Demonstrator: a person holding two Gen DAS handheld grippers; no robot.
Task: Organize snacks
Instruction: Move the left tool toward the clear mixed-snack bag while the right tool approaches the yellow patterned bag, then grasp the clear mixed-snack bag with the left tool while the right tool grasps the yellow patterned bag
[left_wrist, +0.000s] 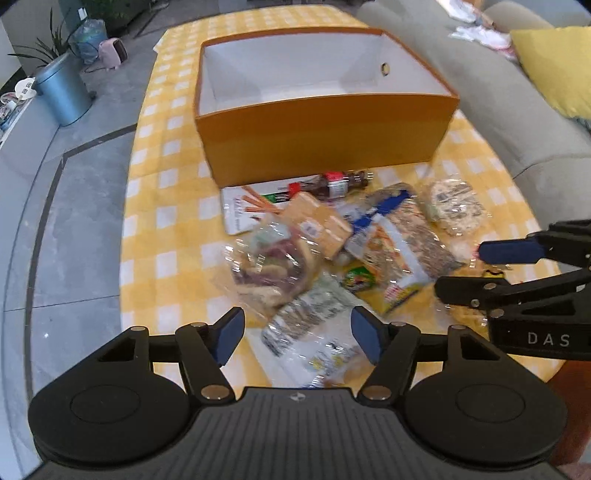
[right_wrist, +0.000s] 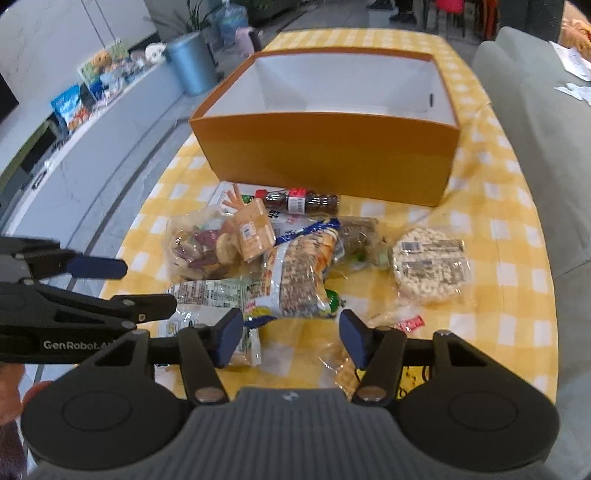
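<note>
Checked tablecloth (left_wrist: 166, 221), snacks (left_wrist: 332, 240) beyond fingers (left_wrist: 231, 334)

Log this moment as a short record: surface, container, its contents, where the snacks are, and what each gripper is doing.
surface: yellow checked tablecloth
container: orange box, open top, white inside
box contents: nothing visible inside
snacks: loose pile in front of the box, including a small dark bottle, a round rice cake pack and a bag of mixed chips
left gripper: jaws apart above the pile, holding nothing
right gripper: jaws apart above the pile, holding nothing
</note>
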